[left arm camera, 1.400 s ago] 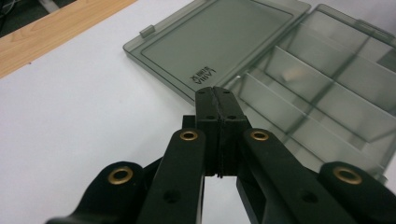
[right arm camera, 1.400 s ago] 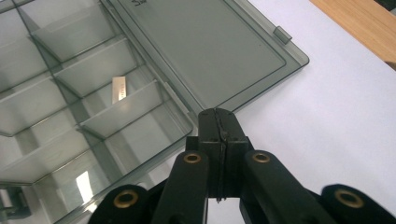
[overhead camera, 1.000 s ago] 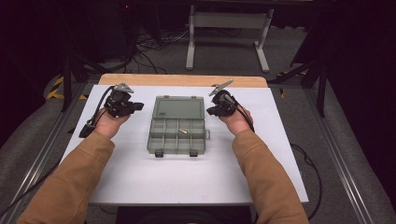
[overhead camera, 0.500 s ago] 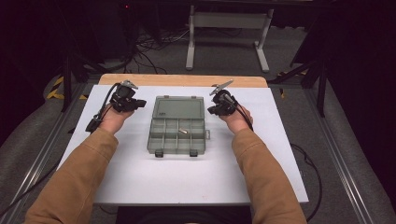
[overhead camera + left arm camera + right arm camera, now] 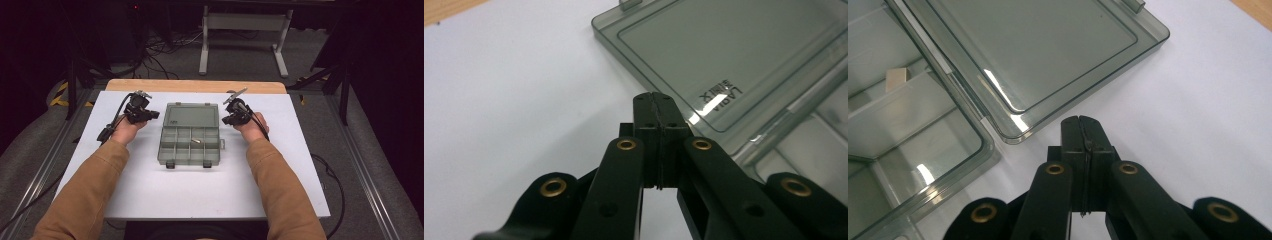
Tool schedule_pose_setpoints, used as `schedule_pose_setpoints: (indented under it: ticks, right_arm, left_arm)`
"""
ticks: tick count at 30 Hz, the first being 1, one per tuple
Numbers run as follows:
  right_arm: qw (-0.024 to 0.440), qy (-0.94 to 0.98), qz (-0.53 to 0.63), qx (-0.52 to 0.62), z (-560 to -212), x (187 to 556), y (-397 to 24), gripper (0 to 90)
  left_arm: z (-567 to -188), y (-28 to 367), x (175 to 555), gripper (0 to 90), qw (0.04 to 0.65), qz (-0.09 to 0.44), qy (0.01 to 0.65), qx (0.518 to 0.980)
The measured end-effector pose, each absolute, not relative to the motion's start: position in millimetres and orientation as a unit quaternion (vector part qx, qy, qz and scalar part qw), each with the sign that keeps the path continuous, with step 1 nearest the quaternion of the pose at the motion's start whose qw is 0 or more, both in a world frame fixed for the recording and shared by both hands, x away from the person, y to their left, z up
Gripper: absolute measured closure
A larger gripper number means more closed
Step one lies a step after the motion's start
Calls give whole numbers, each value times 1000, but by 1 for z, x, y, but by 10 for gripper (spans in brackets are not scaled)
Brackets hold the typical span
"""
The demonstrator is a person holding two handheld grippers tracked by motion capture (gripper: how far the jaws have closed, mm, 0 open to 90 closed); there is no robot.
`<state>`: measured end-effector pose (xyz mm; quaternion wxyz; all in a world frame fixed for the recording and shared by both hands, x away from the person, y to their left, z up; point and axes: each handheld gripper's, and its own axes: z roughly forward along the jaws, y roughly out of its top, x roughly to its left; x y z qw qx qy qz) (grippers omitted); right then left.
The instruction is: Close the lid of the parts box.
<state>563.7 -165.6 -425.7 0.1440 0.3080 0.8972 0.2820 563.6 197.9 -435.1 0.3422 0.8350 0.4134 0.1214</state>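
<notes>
High view: translucent grey compartment box [image 5: 191,134] lying open at the middle of the white table top [image 5: 150,200], lid flat on the far side, tray of small compartments on the near side, two dark latches at the near edge. One small pale part [image 5: 197,140] in a middle compartment. Left gripper [image 5: 150,115] just left of the lid, right gripper [image 5: 226,120] just right of it, each in a hand, tan sleeves coming in from the near edge. Bare wooden strip [image 5: 195,86] along the far edge of the table; beyond it a dark floor with cables [image 5: 160,50] and a grey metal stand [image 5: 245,22]. Nothing lying between grippers and box.

Left gripper view: left gripper [image 5: 657,100] with jaws pressed together on nothing, tips over the white surface at the lid's edge; raised lettering on the lid [image 5: 734,60].

Right gripper view: right gripper [image 5: 1081,122] likewise closed and empty, tips just beside the lid's corner [image 5: 1013,136]; small pale part [image 5: 897,77] in a compartment at left.
</notes>
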Motion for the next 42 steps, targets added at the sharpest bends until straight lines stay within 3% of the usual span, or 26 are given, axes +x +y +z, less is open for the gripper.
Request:
schedule_pose_setpoints:
  ticks: [26,42]
  right_arm:
    - [129,905,264,306,-444,572,-157,900]
    - [130,905,263,307,-446,572,-155,900]
  left_arm:
    - [-461,189,575,899,325,77,425,842]
    - [-463,187,575,899,330,79,415,844]
